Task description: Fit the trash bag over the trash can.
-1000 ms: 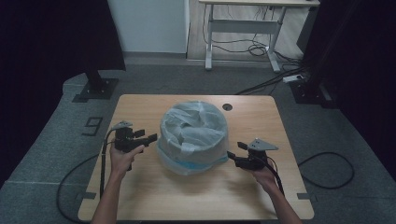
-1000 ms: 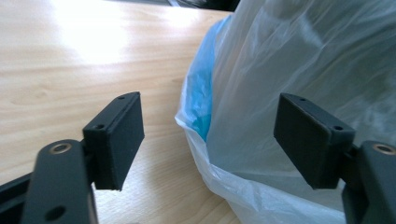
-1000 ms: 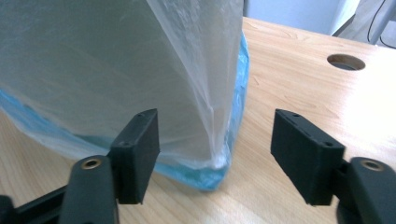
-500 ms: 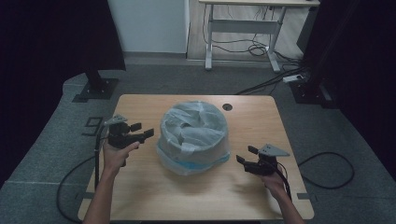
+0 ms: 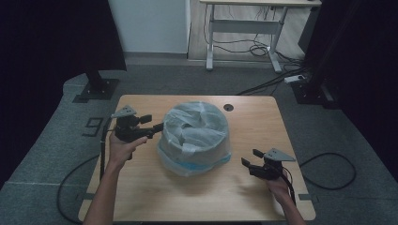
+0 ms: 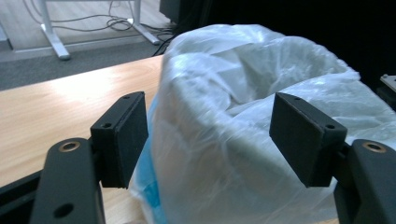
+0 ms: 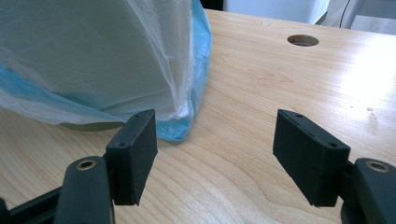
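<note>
right gripper (image 5: pixel 248 165): I am holding it low over the near right part of the desk (image 5: pixel 197 197), jaws spread with nothing between them, aimed at the foot of the bin.
bin liner hem (image 7: pixel 184 128): the blue-edged plastic is bunching on the wood just ahead of my right jaws; I judge that closing there could catch a thin fold that slips out, or drag the whole bin.
lined bin (image 5: pixel 195 136): it is standing mid-desk, the clear bag draped over its rim and down its sides.
left gripper (image 5: pixel 157 127): I am keeping it at the bin's upper left edge, jaws spread, the plastic showing between them, no pad pressing that I can see.
tipping risk: I judge a sideways pull from the left with the right hand well apart could tilt or slide the bin.
tearing risk: the film is looking thin; a hard pinch and tug may rip it.
hard to make out: the bin's wall is showing only as a grey shape through the plastic; its inside is hidden by folds.
cut off: in the left gripper view the bin's base is lying out of frame.
cable hole (image 5: pixel 228 107): it is sitting beyond the bin, clear of my work.
</note>
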`<state>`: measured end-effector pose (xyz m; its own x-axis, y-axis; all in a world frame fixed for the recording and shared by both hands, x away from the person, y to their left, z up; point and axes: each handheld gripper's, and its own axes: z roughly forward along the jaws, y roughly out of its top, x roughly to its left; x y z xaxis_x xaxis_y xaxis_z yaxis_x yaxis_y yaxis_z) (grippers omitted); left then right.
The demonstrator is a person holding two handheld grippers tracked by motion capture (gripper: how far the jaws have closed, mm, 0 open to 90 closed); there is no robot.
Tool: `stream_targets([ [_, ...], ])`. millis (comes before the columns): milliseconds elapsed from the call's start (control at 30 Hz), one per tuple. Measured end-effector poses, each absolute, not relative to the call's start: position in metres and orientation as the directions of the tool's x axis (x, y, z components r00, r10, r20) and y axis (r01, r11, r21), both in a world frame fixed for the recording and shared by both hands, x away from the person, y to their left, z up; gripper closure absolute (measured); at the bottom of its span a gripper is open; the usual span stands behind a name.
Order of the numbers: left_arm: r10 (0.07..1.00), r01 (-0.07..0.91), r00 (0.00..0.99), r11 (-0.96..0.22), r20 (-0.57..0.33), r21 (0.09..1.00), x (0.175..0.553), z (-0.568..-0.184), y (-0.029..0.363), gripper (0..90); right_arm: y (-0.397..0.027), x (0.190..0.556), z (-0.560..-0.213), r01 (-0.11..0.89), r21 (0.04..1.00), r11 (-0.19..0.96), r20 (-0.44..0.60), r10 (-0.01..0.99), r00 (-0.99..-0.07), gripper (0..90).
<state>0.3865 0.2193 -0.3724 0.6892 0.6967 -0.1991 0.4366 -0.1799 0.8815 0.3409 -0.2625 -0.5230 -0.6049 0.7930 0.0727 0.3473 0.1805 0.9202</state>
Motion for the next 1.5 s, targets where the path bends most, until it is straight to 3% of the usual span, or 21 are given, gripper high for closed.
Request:
stream_targets([
  [1500,0.610,0.474,0.766,-0.320,-0.204,0.820,0.456,-0.340,0.111,28.1,-0.271,0.338,-0.529,0.390,0.905,0.171,0.091,0.817,-0.570,29.3],
])
